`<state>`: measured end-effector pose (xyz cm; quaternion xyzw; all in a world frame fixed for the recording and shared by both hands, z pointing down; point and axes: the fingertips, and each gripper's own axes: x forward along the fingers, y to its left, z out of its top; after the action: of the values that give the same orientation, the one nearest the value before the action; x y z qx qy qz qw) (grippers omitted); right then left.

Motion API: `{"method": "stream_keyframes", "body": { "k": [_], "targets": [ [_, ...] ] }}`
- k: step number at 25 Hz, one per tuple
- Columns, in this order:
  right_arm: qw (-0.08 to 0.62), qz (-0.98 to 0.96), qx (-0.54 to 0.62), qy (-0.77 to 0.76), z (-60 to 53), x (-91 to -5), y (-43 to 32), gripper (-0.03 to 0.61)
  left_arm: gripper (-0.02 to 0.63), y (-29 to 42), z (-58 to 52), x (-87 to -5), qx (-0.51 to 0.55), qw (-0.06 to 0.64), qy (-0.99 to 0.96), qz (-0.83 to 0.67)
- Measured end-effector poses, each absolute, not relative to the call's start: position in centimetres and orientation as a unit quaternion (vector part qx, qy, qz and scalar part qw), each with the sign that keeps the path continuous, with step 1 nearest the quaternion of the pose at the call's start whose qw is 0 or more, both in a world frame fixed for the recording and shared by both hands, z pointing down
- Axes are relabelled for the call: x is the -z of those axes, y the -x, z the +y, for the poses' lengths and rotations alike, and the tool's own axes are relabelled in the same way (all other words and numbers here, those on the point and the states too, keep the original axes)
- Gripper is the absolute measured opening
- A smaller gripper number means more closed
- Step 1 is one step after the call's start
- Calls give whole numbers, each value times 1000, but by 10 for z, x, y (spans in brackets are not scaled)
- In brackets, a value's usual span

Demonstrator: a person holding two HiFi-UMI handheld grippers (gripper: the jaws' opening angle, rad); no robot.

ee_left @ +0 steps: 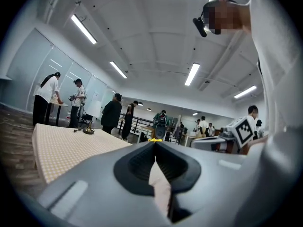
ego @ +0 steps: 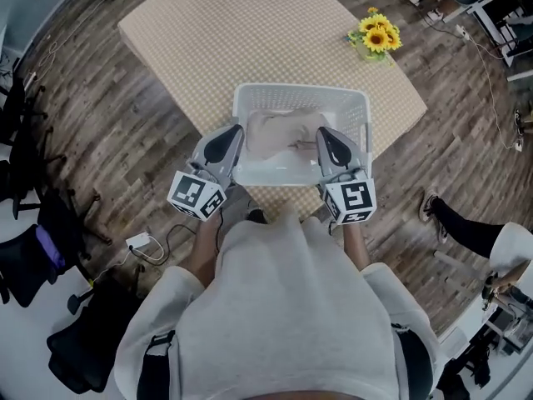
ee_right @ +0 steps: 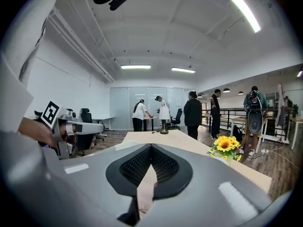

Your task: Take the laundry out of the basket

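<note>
Jaws of the left gripper (ego: 236, 132) and right gripper (ego: 321, 133) are pressing together, pinching nothing, hovering at the basket's (ego: 300, 91) near rim. Laundry (ego: 279, 136) is lying inside the basket. Both are probably needing to spread before dipping in, each taking a thick fold.

Sunflowers (ego: 379, 33) on checkered table (ego: 225, 32) (far corner)

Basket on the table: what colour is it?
The basket is white, seen best in the head view.
</note>
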<state>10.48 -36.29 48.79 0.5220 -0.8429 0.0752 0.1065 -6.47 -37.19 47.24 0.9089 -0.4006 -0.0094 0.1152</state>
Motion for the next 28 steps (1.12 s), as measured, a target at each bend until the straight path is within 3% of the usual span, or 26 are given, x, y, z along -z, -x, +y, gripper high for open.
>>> {"method": "stream_keyframes", "body": {
  "k": [11,13,18,21,24,28],
  "targets": [
    [145,-850,-68,-502,-374,-509,-88,0,8,70,-375,-491,4,138,-908,-395],
    [190,-857,-16,-478,-375,-510,-82,0,8,68,-375,-490,6,136,-908,-396],
    [401,-821,218,-343,-369,-538,-54,-2,8,69,-374,-485,10,132,-907,-399],
    [486,-785,289,-253,-362,-568,-45,-2,8,69,-373,-483,11,131,-907,-401],
    [525,-774,299,-192,-357,-590,-41,-2,8,67,-373,-483,12,128,-907,-401],
    [520,-793,269,-170,-357,-600,-34,0,8,65,-375,-484,14,133,-906,-401]
  ]
}}
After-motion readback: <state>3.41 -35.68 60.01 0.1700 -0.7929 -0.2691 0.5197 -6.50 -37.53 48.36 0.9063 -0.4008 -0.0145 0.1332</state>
